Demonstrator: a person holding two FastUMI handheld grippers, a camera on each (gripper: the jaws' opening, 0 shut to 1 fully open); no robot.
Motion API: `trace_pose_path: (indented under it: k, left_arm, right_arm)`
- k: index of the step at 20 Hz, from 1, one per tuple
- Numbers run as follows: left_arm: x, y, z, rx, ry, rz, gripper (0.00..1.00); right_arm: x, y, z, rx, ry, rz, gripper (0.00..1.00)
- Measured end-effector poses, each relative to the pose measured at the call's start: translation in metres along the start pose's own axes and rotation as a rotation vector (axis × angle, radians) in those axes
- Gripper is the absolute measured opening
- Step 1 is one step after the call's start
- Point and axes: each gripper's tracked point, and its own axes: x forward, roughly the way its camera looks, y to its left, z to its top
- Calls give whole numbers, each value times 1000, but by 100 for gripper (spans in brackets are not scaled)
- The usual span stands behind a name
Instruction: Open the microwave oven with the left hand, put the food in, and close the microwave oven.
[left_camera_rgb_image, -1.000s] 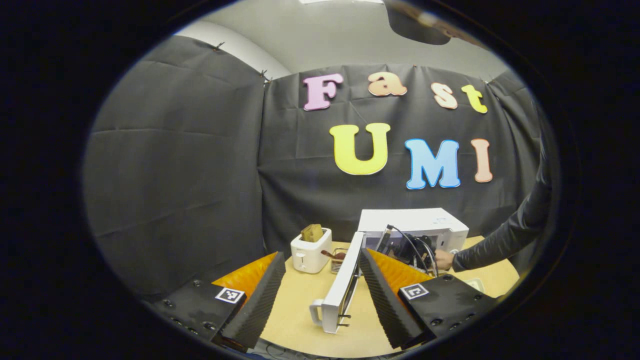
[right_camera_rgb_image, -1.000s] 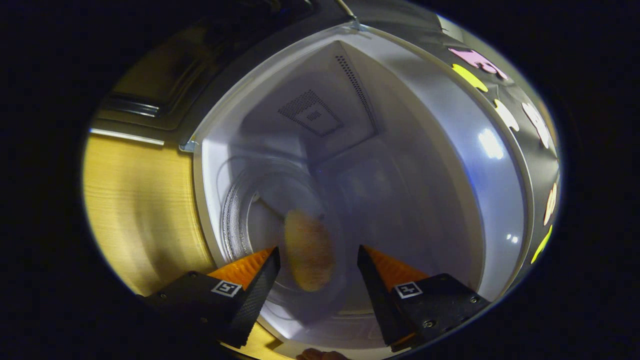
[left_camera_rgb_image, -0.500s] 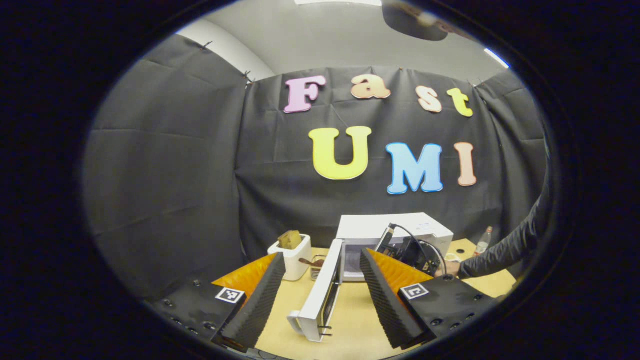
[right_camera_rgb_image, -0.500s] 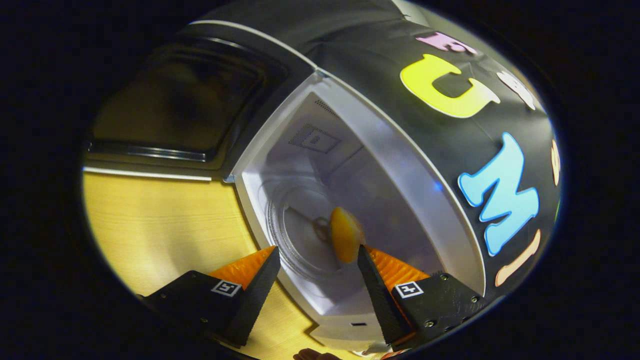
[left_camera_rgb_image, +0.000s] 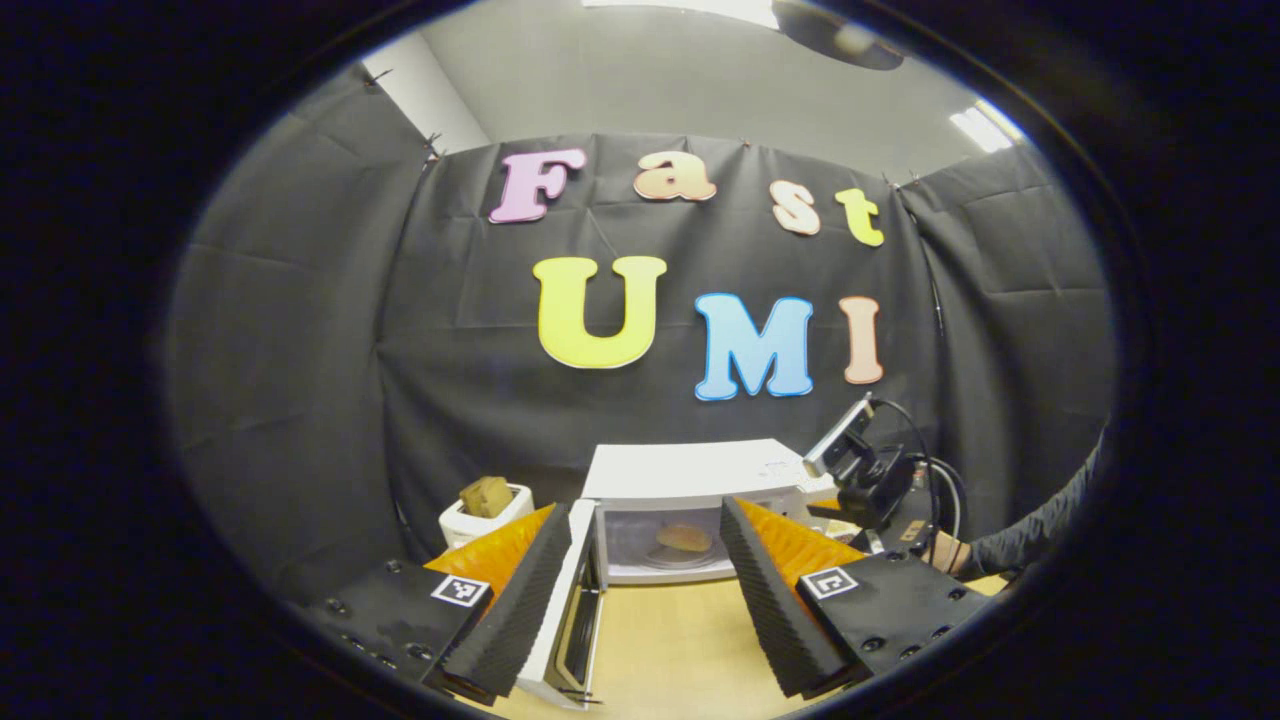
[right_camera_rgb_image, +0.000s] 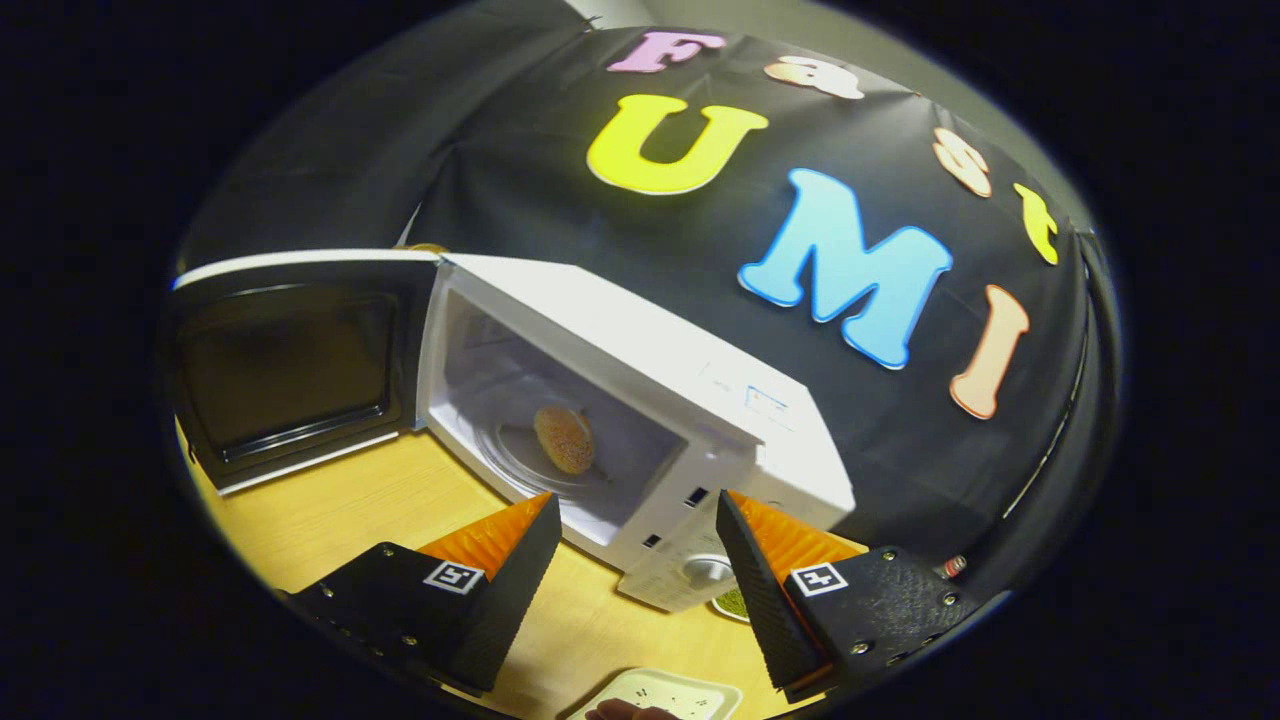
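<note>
Resting inside microwave (right_camera_rgb_image: 640, 400), bun (right_camera_rgb_image: 563, 438) beyond parted jaws.

**Where things sit on the bench**

The microwave (left_camera_rgb_image: 690, 470) stands toward the bench's (left_camera_rgb_image: 670, 640) back edge, against the booth wall. Its door (left_camera_rgb_image: 565, 600) swings out toward the front on the left side. The bun (left_camera_rgb_image: 684, 538) lies on the turntable (right_camera_rgb_image: 520, 455) inside the cavity. A toaster (left_camera_rgb_image: 480, 515) stands left of the microwave, near the back edge, with a slice (left_camera_rgb_image: 486, 494) in its slot. In the right gripper view a tray (right_camera_rgb_image: 665, 695) lies at the front edge, before the microwave.
</note>
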Motion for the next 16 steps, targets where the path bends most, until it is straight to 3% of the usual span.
trace_pose_path:
  k: [7,9,12,16]
  left_arm:
    - [25,-28,1,9,-19,-81,100]
    - [30,-36,4,2,-29,-97,96]
    - [33,-39,17,-2,-45,-104,94]
    - [28,-24,54,-6,-110,-64,100]
  right_arm:
    - [-103,-60,62,325,-159,-145,95]
    - [-133,-74,70,390,-178,-180,95]
    - [-169,-94,87,420,-216,-231,95]
    - [-198,-104,102,412,-246,-261,95]
